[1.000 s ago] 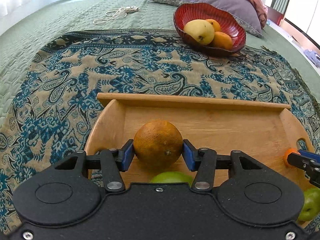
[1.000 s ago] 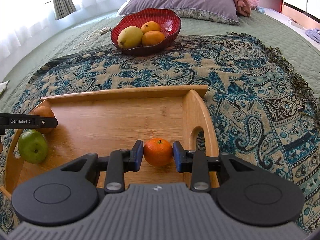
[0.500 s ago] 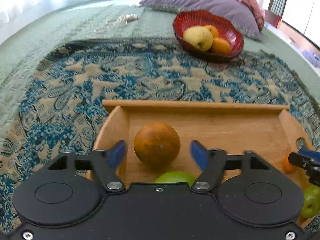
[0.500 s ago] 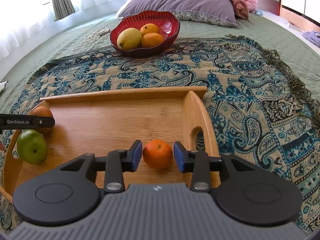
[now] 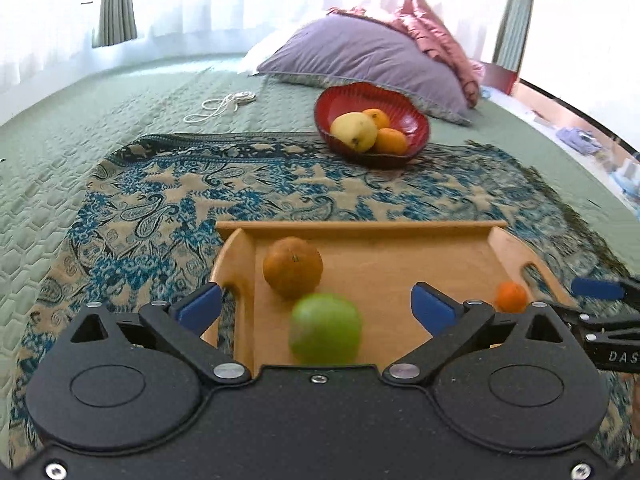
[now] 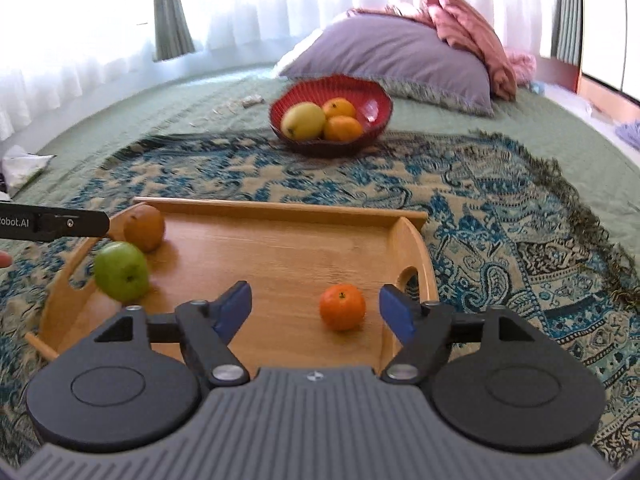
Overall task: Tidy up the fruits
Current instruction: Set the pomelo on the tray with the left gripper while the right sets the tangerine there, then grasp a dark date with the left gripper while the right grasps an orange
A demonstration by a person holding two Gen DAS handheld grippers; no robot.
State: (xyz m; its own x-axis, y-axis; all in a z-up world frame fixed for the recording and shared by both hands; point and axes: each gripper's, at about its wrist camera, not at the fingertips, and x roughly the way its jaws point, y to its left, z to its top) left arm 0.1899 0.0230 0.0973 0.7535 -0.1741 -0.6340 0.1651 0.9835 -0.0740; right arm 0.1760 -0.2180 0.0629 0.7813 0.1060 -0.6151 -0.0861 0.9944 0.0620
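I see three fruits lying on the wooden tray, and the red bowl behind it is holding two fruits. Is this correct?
Not quite. The red bowl holds three fruits, not two: one yellow fruit and two oranges, as the right wrist view shows. The rest stands: three fruits lie on the wooden tray.

green quilted bed (image 5: 120, 120), purple pillow (image 5: 360, 56), bright curtained windows (image 6: 100, 20) behind.

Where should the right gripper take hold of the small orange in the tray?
Grip the small orange across its middle, coming from above and the near side. It sits free on the wooden tray floor, already between the right gripper's open blue pads, with the tray's handle wall close on its right.
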